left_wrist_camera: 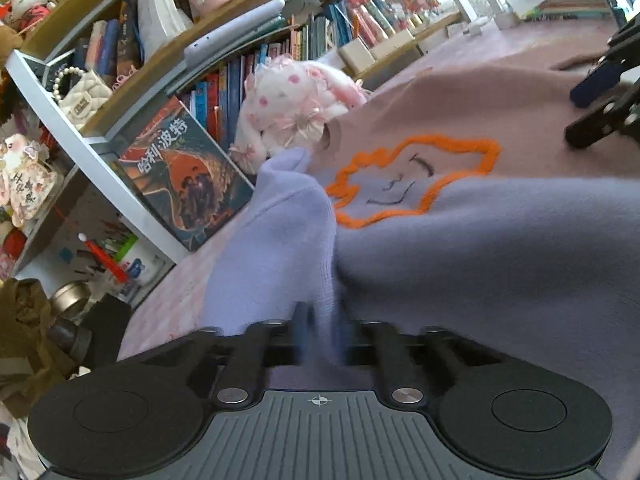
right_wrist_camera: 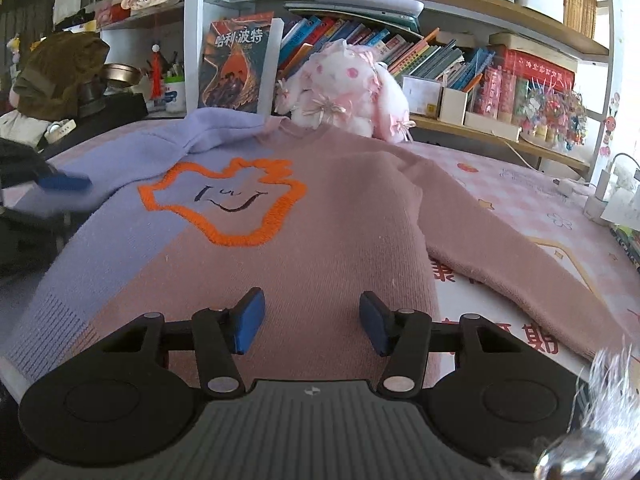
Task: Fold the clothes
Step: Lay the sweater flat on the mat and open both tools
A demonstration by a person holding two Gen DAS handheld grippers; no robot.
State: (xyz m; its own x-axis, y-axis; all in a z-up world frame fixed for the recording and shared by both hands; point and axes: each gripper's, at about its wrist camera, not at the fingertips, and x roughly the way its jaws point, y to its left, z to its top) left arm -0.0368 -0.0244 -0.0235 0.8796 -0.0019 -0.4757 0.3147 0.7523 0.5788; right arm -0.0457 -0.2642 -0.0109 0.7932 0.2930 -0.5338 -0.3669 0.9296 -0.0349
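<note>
Two-tone knit sweater (right_wrist_camera: 320,216) lies front-up and spread on the pink patterned bed cover (right_wrist_camera: 532,200), neckline far, hem near. Lilac half on the left, dusty pink on the right, orange outlined smiley patch (right_wrist_camera: 224,200) across the chest. Pink sleeve (right_wrist_camera: 520,256) runs out to the right and near, flat on the cover. Lilac sleeve (left_wrist_camera: 280,240) is bunched and raised on the left side.

Left gripper (left_wrist_camera: 320,320) — jaws pressed together, pinching the lilac sleeve fabric right at the blurred fingertips; cloth ridges up from the pinch toward the shoulder. Right gripper (right_wrist_camera: 310,322) — blue pads half spread, nothing between them, hovering just above the pink lower body of the sweater near the hem; whether it touches the knit I cannot tell.

Step in hand, as I judge it: first fold, taking the lilac sleeve across the chest. To do it well: keep the pinch firm, lift only enough to clear the body, carry the sleeve across toward the smiley patch and lay it flat without dragging the whole sweater. The right gripper could usefully pin or grasp the pink side so the garment does not slide. Knit is soft and stretchy — a jerk will likely skew the shoulder line.

Plush rabbit (right_wrist_camera: 344,92) sits just beyond the neckline, against the bookshelf (right_wrist_camera: 440,0); keep the fold clear of it.
</note>
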